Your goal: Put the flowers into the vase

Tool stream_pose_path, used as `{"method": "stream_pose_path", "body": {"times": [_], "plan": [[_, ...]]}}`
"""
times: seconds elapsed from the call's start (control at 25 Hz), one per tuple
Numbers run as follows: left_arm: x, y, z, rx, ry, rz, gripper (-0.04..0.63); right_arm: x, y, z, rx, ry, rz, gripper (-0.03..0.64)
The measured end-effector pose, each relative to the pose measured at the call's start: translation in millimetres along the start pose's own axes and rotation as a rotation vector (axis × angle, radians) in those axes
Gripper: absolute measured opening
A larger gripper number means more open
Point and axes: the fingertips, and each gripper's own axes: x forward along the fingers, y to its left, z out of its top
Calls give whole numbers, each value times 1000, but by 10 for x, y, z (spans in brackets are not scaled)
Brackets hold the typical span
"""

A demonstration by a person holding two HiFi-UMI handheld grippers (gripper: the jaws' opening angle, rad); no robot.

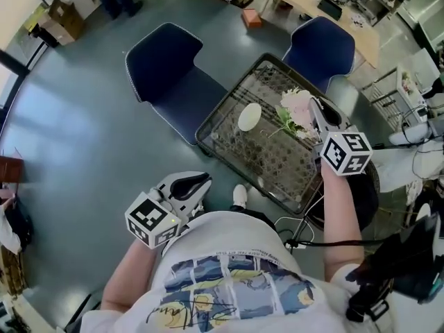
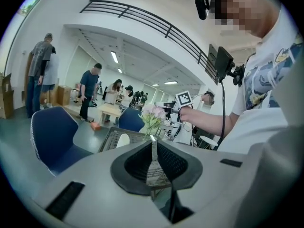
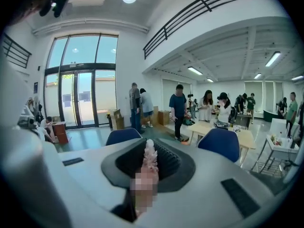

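A white vase [image 1: 250, 116] stands on the dark wire-mesh table [image 1: 229, 148] in the head view. Just to its right hangs a bunch of pink flowers [image 1: 298, 106] with green stems, above the mesh. My right gripper [image 1: 316, 111] is shut on the flowers; in the right gripper view pink petals [image 3: 150, 156] fill the slit between its jaws. My left gripper [image 1: 194, 184] is near my body, off the table's near corner, with its jaws together and nothing in them. From the left gripper view the flowers [image 2: 153, 114] and vase [image 2: 123, 140] show beyond the jaws.
Two blue chairs [image 1: 170, 64] [image 1: 320, 44] stand at the table's far sides. A wooden table [image 1: 319, 5] and several people are farther back. A white cart [image 1: 416, 75] and cables [image 1: 298, 231] lie to the right.
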Motion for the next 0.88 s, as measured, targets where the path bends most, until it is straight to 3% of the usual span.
{"method": "stream_pose_path", "body": {"times": [0.2, 0.36, 0.88], "plan": [[-185, 105, 14, -13, -18, -4, 43, 58, 382, 587, -84, -54, 40, 54], [-284, 168, -27, -15, -26, -6, 43, 121, 597, 814, -129, -90, 59, 54], [-515, 401, -18, -27, -45, 22, 43, 627, 855, 808, -212, -98, 75, 54]]}}
